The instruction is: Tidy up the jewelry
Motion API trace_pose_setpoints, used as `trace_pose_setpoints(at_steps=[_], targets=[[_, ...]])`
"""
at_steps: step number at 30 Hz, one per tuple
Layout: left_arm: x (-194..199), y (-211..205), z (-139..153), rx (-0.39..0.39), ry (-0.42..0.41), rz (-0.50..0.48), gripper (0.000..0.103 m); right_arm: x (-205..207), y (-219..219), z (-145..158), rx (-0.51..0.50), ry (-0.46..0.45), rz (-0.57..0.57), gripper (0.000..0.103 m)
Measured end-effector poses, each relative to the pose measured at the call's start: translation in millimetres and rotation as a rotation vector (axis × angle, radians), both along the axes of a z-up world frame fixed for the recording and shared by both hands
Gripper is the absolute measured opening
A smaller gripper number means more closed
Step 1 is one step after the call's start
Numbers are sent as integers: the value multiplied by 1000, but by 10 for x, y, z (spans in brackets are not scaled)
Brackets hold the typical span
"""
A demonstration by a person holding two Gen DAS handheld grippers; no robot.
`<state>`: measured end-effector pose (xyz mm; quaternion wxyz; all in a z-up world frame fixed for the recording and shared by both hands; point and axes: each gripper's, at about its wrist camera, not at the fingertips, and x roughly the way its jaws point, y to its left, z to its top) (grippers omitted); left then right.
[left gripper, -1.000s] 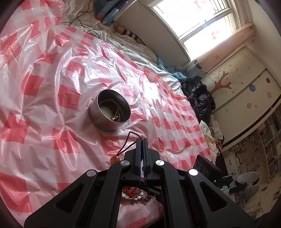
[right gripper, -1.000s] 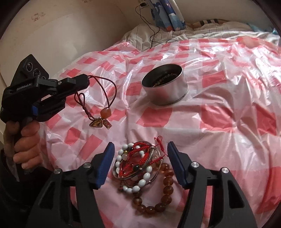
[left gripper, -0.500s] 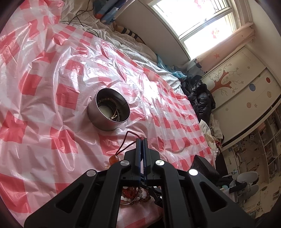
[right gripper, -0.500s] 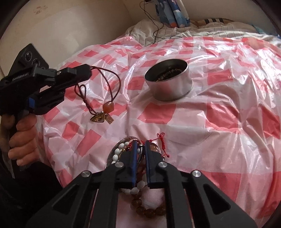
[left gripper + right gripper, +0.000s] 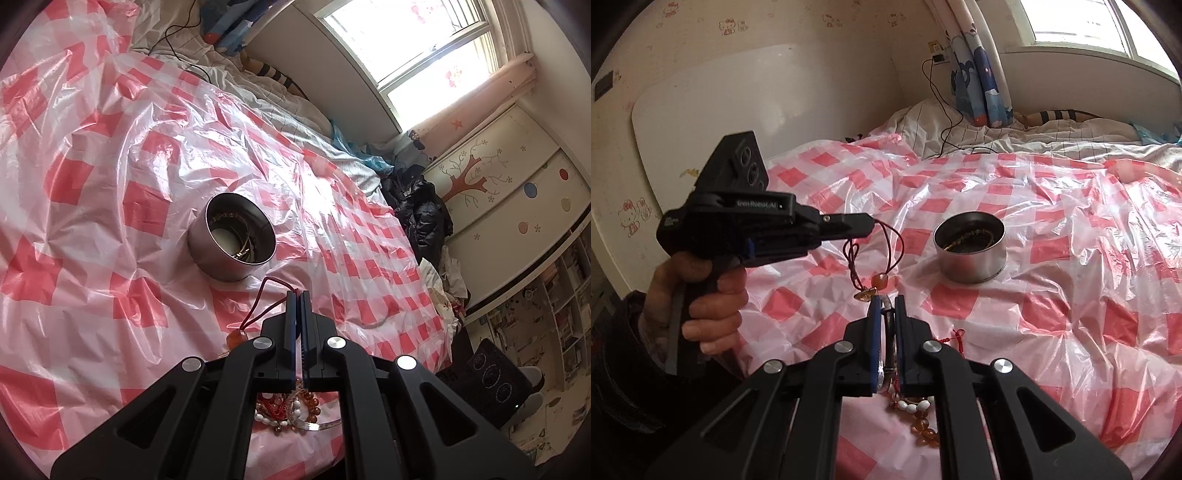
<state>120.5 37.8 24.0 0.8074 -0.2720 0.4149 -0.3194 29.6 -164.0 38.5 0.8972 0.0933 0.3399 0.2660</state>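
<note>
Steel tin (image 5: 970, 251) on the bed already holds some jewelry; left gripper (image 5: 870, 226) pinches a red cord pendant (image 5: 878, 280) short of it, right gripper (image 5: 886, 306) clamps a silver bangle (image 5: 886, 301), beaded bracelets (image 5: 919, 413) remain.

We note a bed (image 5: 1052, 136) as the carrying surface, its quilt covered over most of its area by a crinkled pink-and-white checked plastic sheet (image 5: 1089, 258). A round metal tin (image 5: 971, 254) stands upright on the sheet near the middle of the bed, open, with jewelry inside. Near the foot edge a pile of bead bracelets (image 5: 291, 410) lies on the sheet, well apart from the tin. At the head end we see bare quilt with a black cable (image 5: 945, 122) lying on it.
</note>
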Motion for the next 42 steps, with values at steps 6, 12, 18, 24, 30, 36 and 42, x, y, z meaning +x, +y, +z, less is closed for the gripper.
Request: trace_pose_setpoints(at_steps=[6,12,18,24,30,36,42], targets=[[199,-134,90,-10,-22,2,2,223,-137,135,-13,-11,-28,8],[620,-388,165,-26,-44,23,2,591,-275,256,-36,-39,-62,8],[1125,-721,-233,263,57,87,2,1008,-288,246,-35,-36,-69,8],[1026,-527,-7,363,-6,167,24,1418,-166,128,13,0,-58,8],[883,-121,189,325,-32,234,42,1891,-157,-345,86,143,-124,9],[680,-181,193,362,-38,141,44,1726,-522,-387,64,156,-240,36],[318,-577,-66,426,-8,-62,45,844,-731,-236,39,154,-184,54]])
